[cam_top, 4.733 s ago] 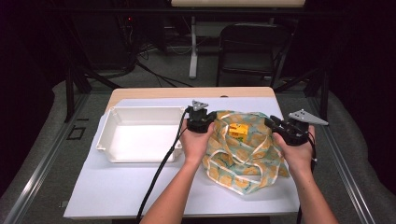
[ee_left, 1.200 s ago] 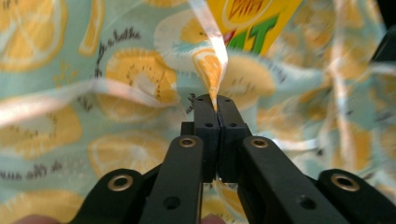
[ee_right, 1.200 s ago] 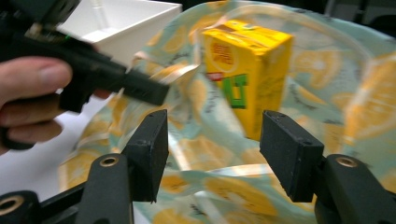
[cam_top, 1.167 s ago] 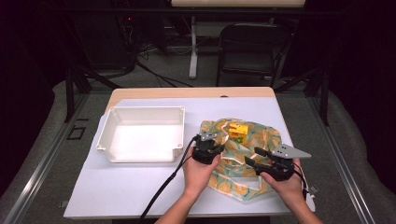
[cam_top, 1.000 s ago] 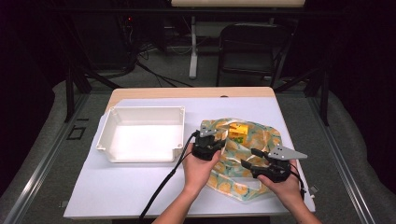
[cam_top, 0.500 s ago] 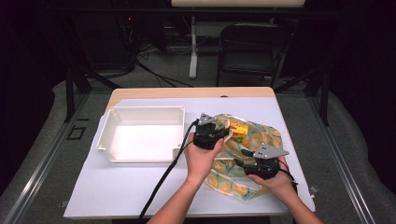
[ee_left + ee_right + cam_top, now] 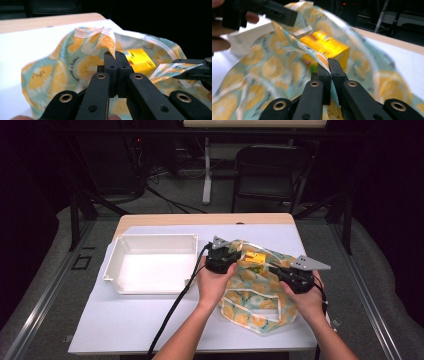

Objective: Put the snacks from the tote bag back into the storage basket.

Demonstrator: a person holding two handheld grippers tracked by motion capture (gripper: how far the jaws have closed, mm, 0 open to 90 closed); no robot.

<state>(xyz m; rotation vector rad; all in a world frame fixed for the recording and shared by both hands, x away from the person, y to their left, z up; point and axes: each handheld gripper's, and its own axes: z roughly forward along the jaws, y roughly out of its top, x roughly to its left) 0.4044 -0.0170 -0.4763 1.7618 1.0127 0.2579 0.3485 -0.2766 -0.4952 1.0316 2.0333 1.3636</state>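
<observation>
A cloth bag printed with orange slices on teal lies right of the table's middle, a yellow box inside its mouth. My left gripper is shut on the bag's white-trimmed rim, lifting it. My right gripper has just been closing and now pinches the opposite edge of the bag in front of the yellow box. In the left gripper view my own jaws meet on the fabric, and the right gripper holds a strip of bag edge at the far right.
A white rectangular tray sits left of the bag on the white sheet covering the wooden table. A black cable trails from the left gripper toward the front edge. A dark chair stands behind the table.
Both hands have moved away from the person and slightly up. The right gripper's jaws have closed on the bag's edge. The bag's mouth is raised and spread between the two grippers.
</observation>
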